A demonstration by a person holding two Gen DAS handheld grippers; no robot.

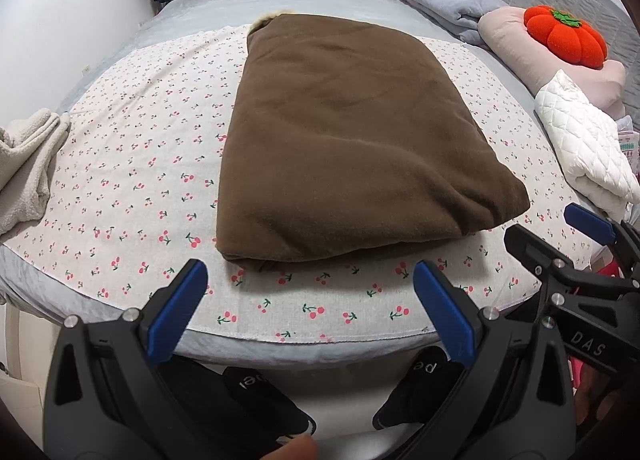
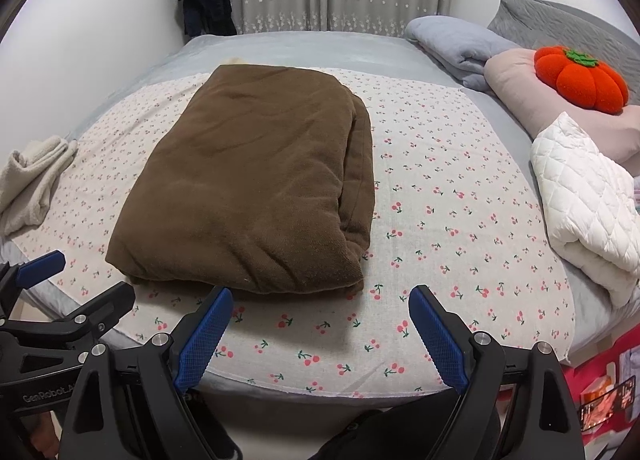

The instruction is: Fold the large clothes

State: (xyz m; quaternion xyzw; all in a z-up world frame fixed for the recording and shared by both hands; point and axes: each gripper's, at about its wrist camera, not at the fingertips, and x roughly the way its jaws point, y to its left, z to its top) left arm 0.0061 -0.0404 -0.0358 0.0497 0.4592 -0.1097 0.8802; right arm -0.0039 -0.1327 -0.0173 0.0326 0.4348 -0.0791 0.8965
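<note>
Left gripper (image 1: 310, 280): angled down, jaws spread, empty.
Right gripper (image 2: 320, 306): same pose, empty.
Brown garment (image 2: 248, 187): folded, apparently untouched.

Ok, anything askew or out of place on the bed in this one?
Little stands out. The brown garment lies folded on the cherry-print sheet, though its layers are slightly uneven along one side and something pale peeks out at its far end.

White letters "DAS" stand on the black body of the right gripper (image 1: 592, 219) in the left view, "GenRobot.A" runs along the left gripper (image 2: 40, 264) in the right view, and the slippers (image 1: 420, 384) below show partial upside-down lettering.
</note>
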